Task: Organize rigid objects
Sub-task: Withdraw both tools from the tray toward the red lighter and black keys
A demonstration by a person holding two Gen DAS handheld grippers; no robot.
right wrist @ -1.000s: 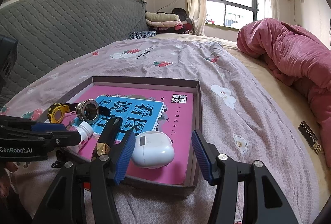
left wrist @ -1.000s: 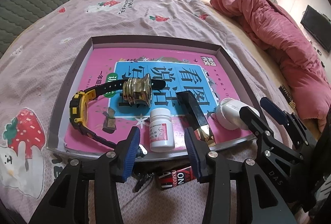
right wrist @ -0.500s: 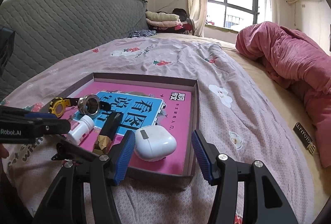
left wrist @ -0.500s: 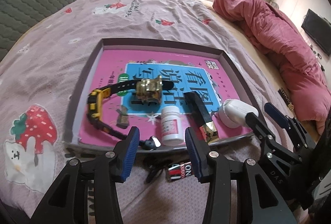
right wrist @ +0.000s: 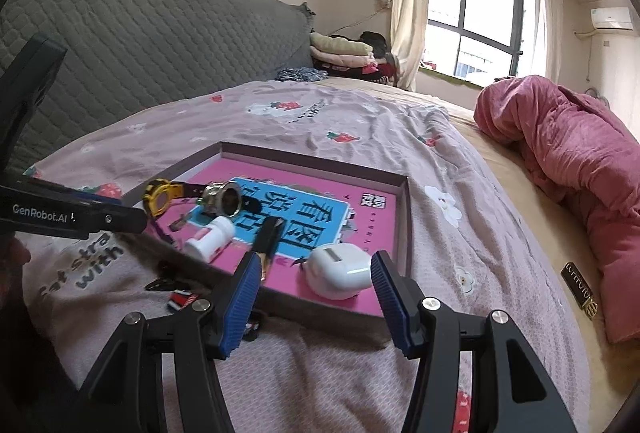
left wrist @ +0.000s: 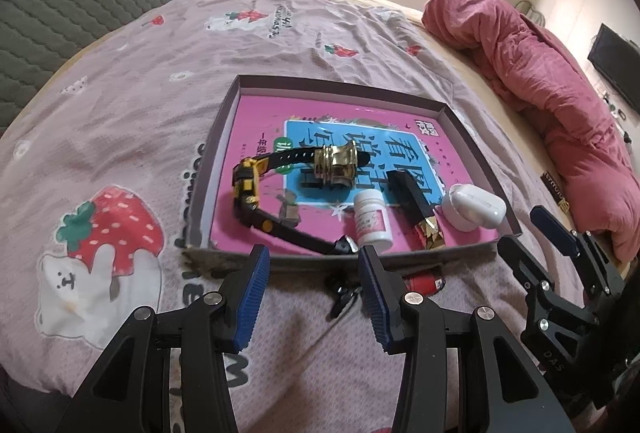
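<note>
A shallow box lined with a pink book lies on the bed. In it are a yellow-black watch, a gold metal fitting, a white pill bottle, a black-gold lipstick and a white earbud case. My left gripper is open and empty just before the box's near edge. My right gripper is open and empty, near the earbud case corner.
On the sheet before the box lie a red lighter and a black hair clip. A pink quilt is heaped at the right. A grey padded headboard stands at the left.
Both grippers have drawn back from the box toward the near side, and the box looks smaller. The left gripper no longer brackets the pill bottle. Objects in the box have not moved.
</note>
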